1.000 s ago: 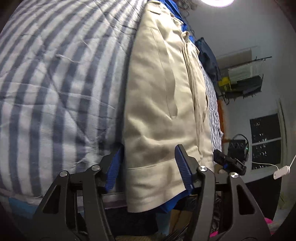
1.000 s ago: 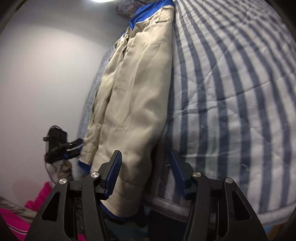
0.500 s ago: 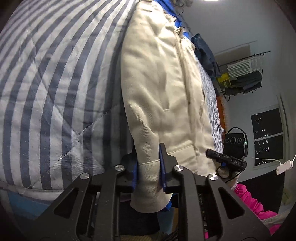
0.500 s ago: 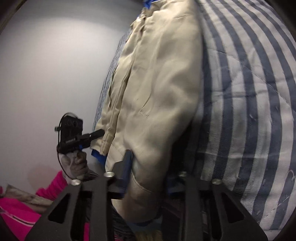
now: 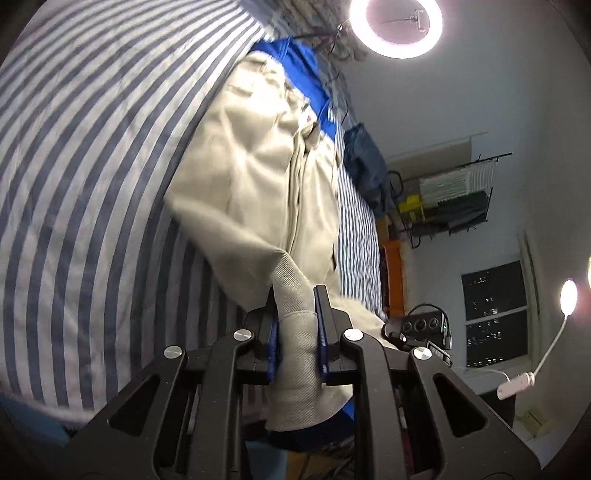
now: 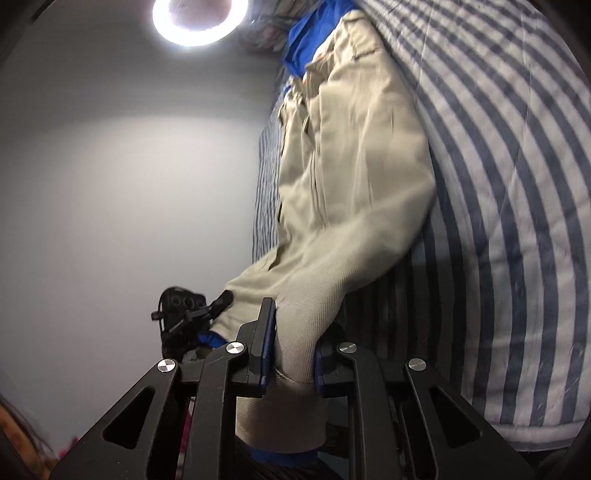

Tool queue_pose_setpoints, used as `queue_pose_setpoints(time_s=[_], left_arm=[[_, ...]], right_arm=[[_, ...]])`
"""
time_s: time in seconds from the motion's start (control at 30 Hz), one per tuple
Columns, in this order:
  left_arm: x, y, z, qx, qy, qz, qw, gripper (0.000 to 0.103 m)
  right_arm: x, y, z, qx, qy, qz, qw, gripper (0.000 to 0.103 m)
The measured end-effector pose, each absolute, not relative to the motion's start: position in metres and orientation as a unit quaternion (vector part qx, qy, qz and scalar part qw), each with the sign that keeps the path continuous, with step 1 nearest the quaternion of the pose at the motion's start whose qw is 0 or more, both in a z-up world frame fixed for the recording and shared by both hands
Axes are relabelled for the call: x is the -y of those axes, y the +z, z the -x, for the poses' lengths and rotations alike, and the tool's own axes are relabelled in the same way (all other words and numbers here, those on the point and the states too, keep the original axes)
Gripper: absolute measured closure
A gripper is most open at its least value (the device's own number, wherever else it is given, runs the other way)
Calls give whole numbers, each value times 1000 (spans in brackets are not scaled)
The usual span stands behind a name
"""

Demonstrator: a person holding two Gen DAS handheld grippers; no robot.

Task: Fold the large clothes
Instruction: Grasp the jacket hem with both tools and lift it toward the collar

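Trousers (image 5: pixel 258 173) lie lengthwise on the striped bed (image 5: pixel 92 166), hems at its near edge pinched by left gripper (image 5: pixel 295 332) and right gripper (image 6: pixel 291 343); thin bites, cuffs may slip if lifted unevenly.

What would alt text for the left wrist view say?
The left gripper is clamped on a corner of beige trousers that lie along a blue-striped quilt. A ring light glows above.

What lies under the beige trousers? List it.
Under the beige trousers a blue garment shows at the far end and near hem, and the striped quilt spreads beneath. How far the blue garment reaches underneath is covered.
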State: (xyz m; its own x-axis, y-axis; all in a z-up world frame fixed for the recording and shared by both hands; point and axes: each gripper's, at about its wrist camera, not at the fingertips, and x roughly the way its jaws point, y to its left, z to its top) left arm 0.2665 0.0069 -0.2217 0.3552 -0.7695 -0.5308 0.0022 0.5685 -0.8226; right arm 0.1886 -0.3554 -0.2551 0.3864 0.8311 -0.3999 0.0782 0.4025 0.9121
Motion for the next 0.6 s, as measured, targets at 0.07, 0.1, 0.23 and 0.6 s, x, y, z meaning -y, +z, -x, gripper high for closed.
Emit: queue_pose_setpoints(time_s=[0.07, 0.1, 0.23, 0.6], left_arm=[[-3, -217, -283, -496, -262, 383, 734, 89], [-2, -216, -290, -494, -258, 385, 735, 89], [9, -217, -329, -486, -244, 387, 745, 89], [20, -275, -390, -505, -190, 397, 742, 89]], right_arm=[[361, -251, -203, -477, 263, -472, 693, 88], [363, -250, -212, -478, 255, -474, 695, 88], [369, -248, -248, -484, 230, -468, 703, 88], [381, -292, -305, -520, 155, -488, 684, 87]])
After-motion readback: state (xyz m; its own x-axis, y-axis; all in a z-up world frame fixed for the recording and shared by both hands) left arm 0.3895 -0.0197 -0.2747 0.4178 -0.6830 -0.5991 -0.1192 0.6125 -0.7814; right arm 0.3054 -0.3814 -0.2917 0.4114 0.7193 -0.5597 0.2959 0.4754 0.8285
